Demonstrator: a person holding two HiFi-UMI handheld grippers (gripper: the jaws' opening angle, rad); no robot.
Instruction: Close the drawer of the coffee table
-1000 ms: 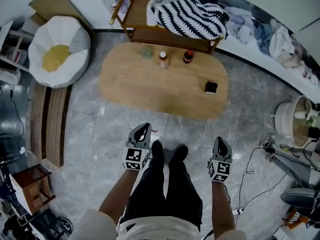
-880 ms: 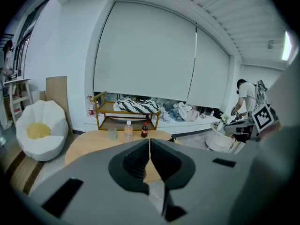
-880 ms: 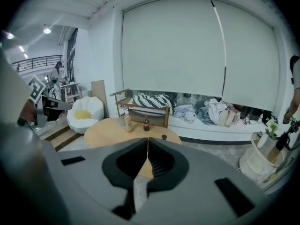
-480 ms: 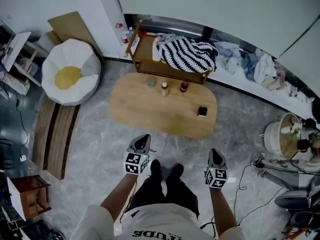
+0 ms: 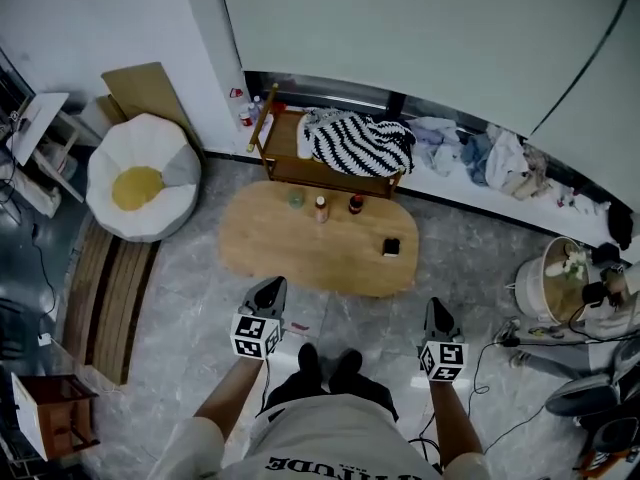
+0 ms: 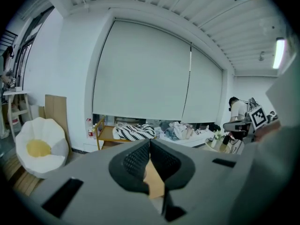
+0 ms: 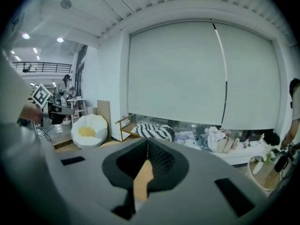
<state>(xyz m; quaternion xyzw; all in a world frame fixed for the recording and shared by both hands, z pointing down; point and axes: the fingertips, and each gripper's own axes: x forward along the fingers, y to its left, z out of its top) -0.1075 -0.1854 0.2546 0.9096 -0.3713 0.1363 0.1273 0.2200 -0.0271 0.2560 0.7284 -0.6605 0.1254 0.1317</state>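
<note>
Fig. 1. My 2 sets of jaws, each pressed together on nothing: left gripper (image 6: 150,146), right gripper (image 7: 147,150). Both hang well apart from the coffee-table worktop (image 5: 275,250) ahead of my feet. Its drawer shows in no view, so front, handle and opening cannot be told. I judge it stiff, light and free-sliding: push flat on the front's middle.

We counted one oval tabletop (image 5: 300,256) carrying two bottles (image 5: 320,208), one greenish cup (image 5: 296,198) and one small black object (image 5: 391,247). Beyond it stood one wooden rack (image 5: 330,176) with one striped blanket (image 5: 355,143), and at far left one beanbag (image 5: 140,178). We held two grippers: the left gripper (image 5: 270,288) and the right gripper (image 5: 437,308).
</note>
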